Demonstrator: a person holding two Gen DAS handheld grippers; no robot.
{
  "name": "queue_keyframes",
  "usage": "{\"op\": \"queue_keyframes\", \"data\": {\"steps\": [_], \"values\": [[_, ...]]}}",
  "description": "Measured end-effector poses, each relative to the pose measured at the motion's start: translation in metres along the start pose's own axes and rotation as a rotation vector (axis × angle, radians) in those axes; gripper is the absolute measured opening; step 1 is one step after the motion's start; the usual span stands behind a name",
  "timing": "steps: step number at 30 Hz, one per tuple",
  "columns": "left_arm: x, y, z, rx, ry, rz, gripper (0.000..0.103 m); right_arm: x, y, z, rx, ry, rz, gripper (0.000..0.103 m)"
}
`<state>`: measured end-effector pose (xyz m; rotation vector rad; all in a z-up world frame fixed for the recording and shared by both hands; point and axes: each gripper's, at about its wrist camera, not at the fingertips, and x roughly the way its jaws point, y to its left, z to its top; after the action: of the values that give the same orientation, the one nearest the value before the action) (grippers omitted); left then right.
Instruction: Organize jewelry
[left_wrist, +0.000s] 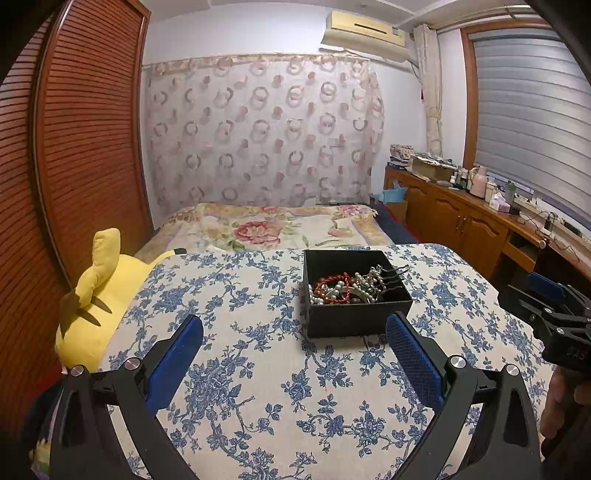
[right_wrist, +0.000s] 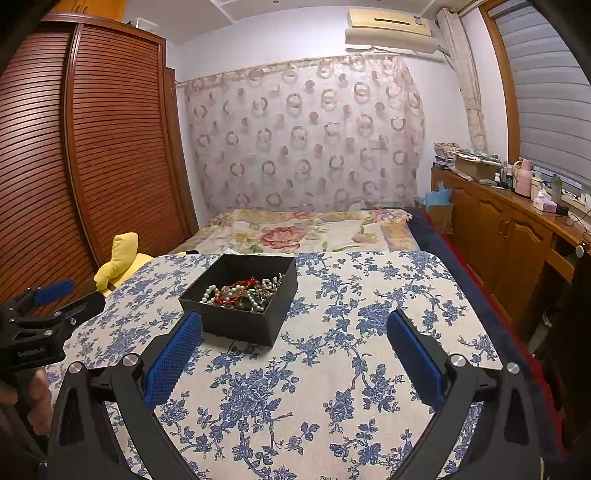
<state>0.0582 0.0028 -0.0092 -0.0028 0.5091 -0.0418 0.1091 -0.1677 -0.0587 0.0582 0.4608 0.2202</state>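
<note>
The black box (left_wrist: 356, 295) of tangled jewelry (left_wrist: 347, 288) sits on the floral tablecloth (left_wrist: 258, 369) ahead of both empty, wide-apart grippers, just beyond the left gripper (left_wrist: 295, 354) and forward-left of the right gripper (right_wrist: 295, 354), which looks slightly farther.

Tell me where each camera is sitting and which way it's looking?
Left wrist view: sits on the left gripper, looking forward over the flowered tablecloth at the black box of jewelry; its open blue fingers show, and the right gripper at the right edge.
Right wrist view: sits on the right gripper, facing the same way; the box lies ahead to its left, the left gripper at the left edge.
Both share the box, tablecloth, bed and curtain.
</note>
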Motion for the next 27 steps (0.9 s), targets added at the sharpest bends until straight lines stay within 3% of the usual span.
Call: {"op": "queue_keyframes", "data": {"steps": [27], "values": [[-0.004, -0.0033, 0.0051, 0.004, -0.007, -0.002, 0.096, -0.0001, -0.0043, 0.0003, 0.004, 0.002, -0.008, 0.101]]}}
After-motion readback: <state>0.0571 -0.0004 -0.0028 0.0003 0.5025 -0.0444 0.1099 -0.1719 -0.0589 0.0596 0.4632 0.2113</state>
